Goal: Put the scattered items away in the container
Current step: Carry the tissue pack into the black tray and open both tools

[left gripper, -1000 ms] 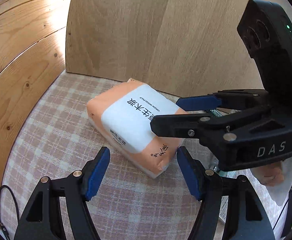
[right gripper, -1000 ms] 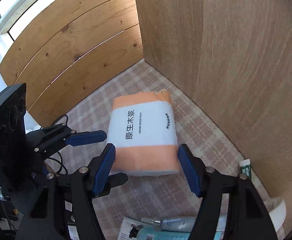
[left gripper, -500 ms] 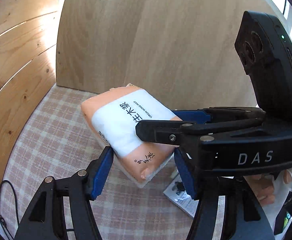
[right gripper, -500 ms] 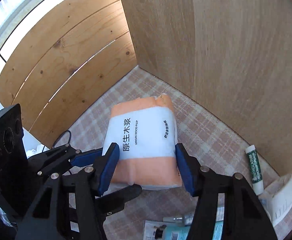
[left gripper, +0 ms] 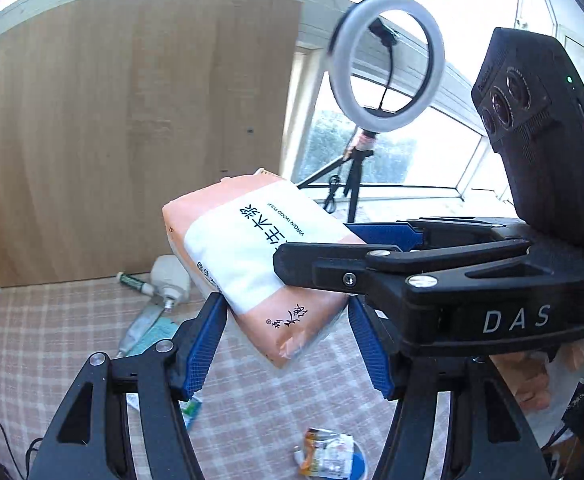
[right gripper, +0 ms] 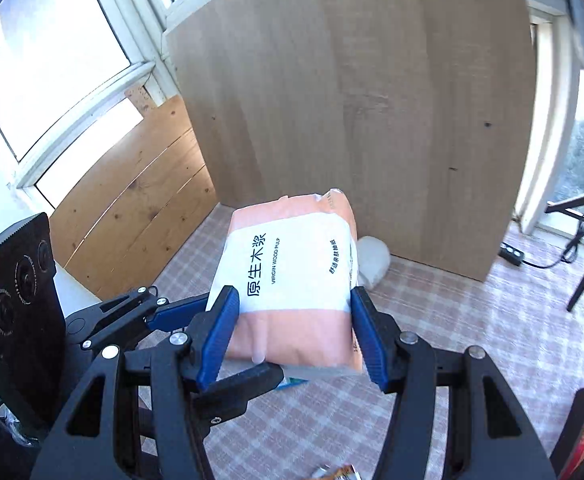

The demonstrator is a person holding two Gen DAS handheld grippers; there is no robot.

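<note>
Both hand-held grippers (left gripper: 288, 340) (right gripper: 294, 332) clamp the tissue pack (right gripper: 292, 276).

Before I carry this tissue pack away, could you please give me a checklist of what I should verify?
1. Right gripper pads press both sides of the tissue pack: ok.
2. Left gripper clamps the pack's lower corner: ok.
3. Pack lifted clear of the checked cloth: ok.
4. Pack level: not ok, it hangs tilted.
5. Container in sight: cannot tell.
6. Cloth tidy: not ok; a green tube and a snack packet lie there.
</note>
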